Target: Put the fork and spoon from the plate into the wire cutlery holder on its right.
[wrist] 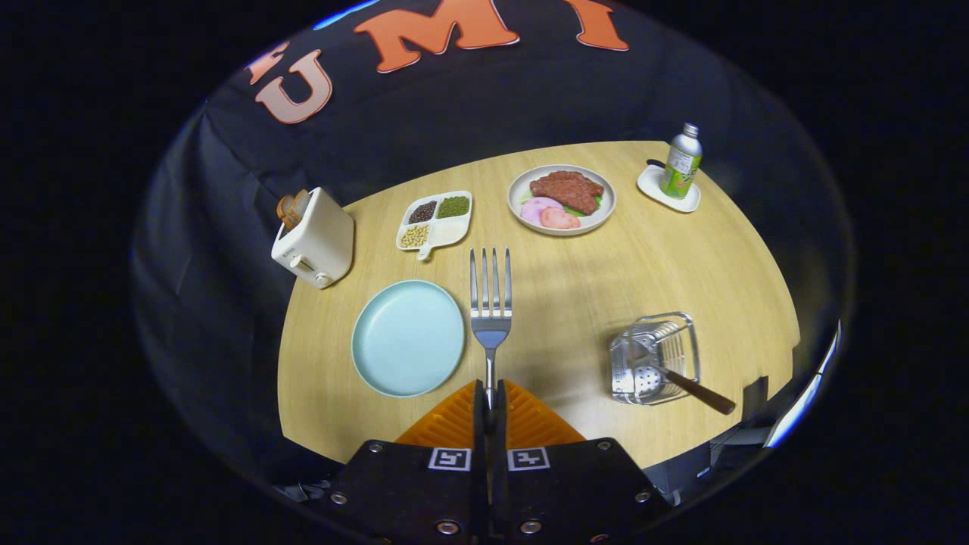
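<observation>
My gripper [490, 397] is shut on the handle of a steel fork [490, 303], whose tines point away from me, held above the wooden table [606, 272]. The light blue plate [408, 337] lies bare just left of the fork. To the right stands the wire cutlery holder [655, 356], and a spoon with a brown handle [693, 387] leans inside it, its handle sticking out toward the table's right edge.
A white toaster [314, 236] with bread stands at the far left. Beyond the fork are a divided dish of beans [437, 219] and a plate of meat [561, 198]. A bottle [681, 163] on a white coaster stands far right.
</observation>
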`<act>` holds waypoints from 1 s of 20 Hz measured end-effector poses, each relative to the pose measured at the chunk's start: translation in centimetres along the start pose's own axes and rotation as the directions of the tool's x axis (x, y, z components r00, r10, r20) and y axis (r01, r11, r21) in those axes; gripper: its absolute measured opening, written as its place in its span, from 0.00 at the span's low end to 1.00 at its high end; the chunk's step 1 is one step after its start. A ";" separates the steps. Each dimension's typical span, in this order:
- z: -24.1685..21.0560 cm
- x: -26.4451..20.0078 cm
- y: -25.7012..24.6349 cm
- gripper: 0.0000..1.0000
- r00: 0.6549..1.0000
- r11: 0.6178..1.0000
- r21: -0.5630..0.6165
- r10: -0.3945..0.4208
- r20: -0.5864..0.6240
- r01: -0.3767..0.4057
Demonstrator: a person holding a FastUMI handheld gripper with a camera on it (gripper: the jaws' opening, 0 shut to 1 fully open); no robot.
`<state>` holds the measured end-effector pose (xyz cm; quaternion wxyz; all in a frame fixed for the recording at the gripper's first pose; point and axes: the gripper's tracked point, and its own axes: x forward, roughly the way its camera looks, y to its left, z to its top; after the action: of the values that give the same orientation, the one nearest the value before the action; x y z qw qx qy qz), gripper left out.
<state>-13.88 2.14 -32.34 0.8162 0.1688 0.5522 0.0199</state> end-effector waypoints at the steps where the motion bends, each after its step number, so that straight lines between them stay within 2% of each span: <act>1: -0.1 -0.7 -1.6 0.03 1.000 1.000 0.006 -0.003 0.000 0.003; 5: -1.1 -1.9 -7.6 0.03 0.999 0.999 0.011 -0.037 -0.022 0.038; 8: -2.7 -1.9 -9.9 0.03 0.997 0.999 -0.004 -0.038 -0.073 0.038; 14: -4.5 -0.1 -11.9 0.04 0.986 0.998 -0.038 -0.045 -0.163 0.039; 17: -4.5 0.6 -13.8 0.06 0.979 0.987 -0.119 -0.125 -0.163 0.107; 20: -3.9 0.5 -13.1 0.10 0.982 0.994 -0.070 -0.097 -0.161 0.087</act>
<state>-19.29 -9.12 -37.99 0.7728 0.1150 0.6240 0.0135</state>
